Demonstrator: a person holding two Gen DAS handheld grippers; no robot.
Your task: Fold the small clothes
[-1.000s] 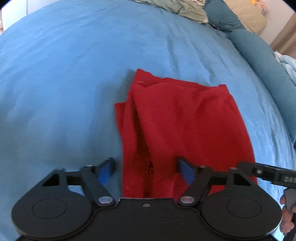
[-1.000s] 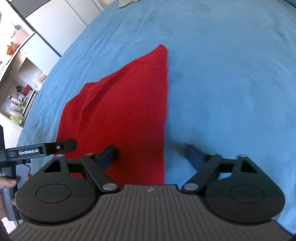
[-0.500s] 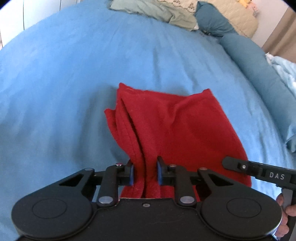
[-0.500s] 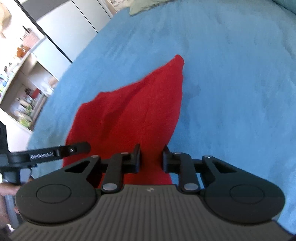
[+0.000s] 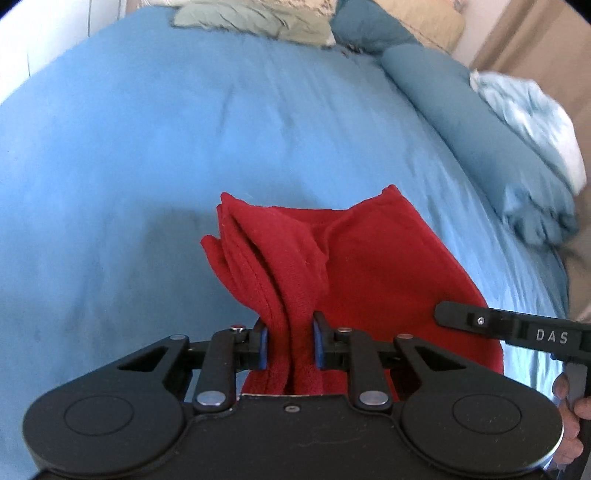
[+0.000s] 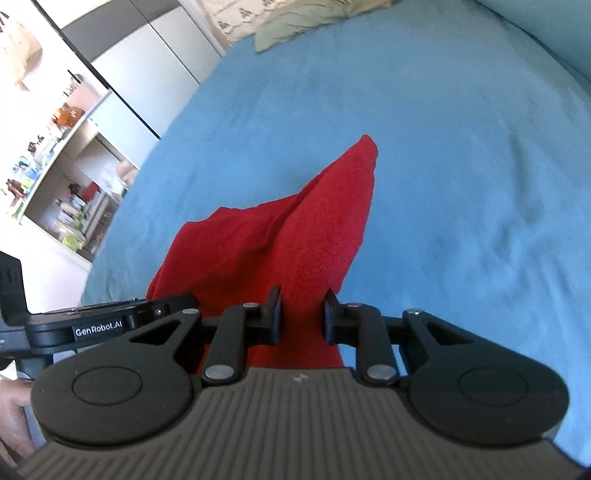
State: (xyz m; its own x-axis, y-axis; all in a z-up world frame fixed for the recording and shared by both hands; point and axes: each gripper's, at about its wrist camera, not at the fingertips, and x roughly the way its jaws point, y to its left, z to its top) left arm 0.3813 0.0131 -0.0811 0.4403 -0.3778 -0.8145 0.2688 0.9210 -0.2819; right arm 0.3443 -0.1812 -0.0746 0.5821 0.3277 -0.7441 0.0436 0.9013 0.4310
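Looking thru the left wrist cam: left gripper (image 5: 288, 345) is clamped on a bunched edge of the red garment (image 5: 369, 266), blue pads (image 5: 263, 345) pressing the cloth from both sides. Its jaws have just been closing, cloth between them. Several layers w/ a stitched hem rise out of the pinch in a ridge, then fan out. Rest of the garment hangs/spreads away to the right, far edge w/ two raised corners and a dip between. Under it lies the blue bedspread (image 5: 147, 147). Far end of the bed: a pale green cloth (image 5: 251, 18), teal pillows (image 5: 424, 70), a light blue crumpled fabric (image 5: 528, 118) at the right edge. Low right, the other gripper's black bar marked "DAS" sticks in over the red cloth, w/ the person's right hand (image 5: 570, 424) on its handle.

Right wrist cam: right gripper (image 6: 302, 317) is likewise closed on the red garment (image 6: 295, 229), jaws just been closing, fabric filling the gap between them. Cloth runs from the pinch up to a pointed corner, w/ a second fold sagging off to the left. Blue bedspread (image 6: 443, 147) all around it. Left edge: the other gripper's body lettered "GenRobot.AI", the person's left hand (image 6: 14, 417) below it. Shelves w/ clutter (image 6: 55, 155) and grey cupboard doors beyond the bed; items too blurred to tell.
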